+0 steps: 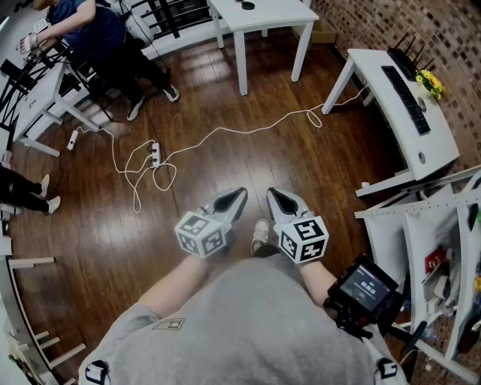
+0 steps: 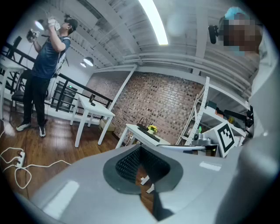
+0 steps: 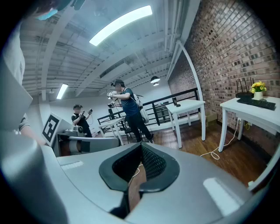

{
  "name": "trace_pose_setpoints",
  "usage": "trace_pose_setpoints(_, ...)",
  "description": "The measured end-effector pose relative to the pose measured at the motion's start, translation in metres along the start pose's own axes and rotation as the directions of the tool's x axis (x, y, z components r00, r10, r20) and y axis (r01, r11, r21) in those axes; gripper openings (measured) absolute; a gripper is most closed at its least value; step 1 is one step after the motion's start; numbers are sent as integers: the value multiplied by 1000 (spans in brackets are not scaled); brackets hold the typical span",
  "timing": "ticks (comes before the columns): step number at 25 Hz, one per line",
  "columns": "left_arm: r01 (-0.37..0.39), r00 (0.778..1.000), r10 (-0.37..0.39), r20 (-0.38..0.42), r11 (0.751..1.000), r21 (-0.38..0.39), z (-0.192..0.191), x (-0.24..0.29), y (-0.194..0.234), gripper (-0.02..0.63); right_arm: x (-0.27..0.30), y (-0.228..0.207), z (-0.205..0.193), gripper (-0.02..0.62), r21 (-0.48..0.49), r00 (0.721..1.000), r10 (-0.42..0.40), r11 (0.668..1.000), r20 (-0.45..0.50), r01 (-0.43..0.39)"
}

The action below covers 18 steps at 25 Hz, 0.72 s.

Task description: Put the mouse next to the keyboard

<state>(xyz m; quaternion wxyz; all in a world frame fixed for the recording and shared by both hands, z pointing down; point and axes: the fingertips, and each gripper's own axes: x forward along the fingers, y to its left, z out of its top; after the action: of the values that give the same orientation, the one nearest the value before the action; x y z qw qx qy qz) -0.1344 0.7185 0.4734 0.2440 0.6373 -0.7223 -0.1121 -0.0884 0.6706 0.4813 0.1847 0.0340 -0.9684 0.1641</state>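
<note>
Wooden floor (image 1: pixel 225 98) is lying below the left gripper (image 1: pixel 240 193) and the right gripper (image 1: pixel 271 193), which the person is holding side by side in front of the chest, each pressing its fingers together on nothing. What looks to be the mouse (image 1: pixel 246 5) is sitting on the far table (image 1: pixel 278 16), toward its left edge. It is resting well apart from the keyboard (image 1: pixel 406 99), which is lying along the middle of the desk (image 1: pixel 440 139) at the right, beside the flowers (image 1: pixel 431 81).
</note>
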Motion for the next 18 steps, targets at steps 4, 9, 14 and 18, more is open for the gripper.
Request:
trace_pose_setpoints(4,1,1000,-1,4,1000,4,29,43,18,0,27,-31,29,11,-21,1000,7,1000,1,-7)
trace_pose_setpoints(9,27,1000,-27,-13,1000,3,46,90,31,0,51,-69,48,11,-3,1000,-21,1000,4,21)
trace_pose_setpoints(14,76,996,-75,-49,997,9,60,136,44,0,70,-108,66,11,37,997,-75,997,14,74)
trace_pose_setpoints(18,144,986,-143,-85,989,15,73,176,58,0,90,-138,80,11,58,990,-140,989,20,139)
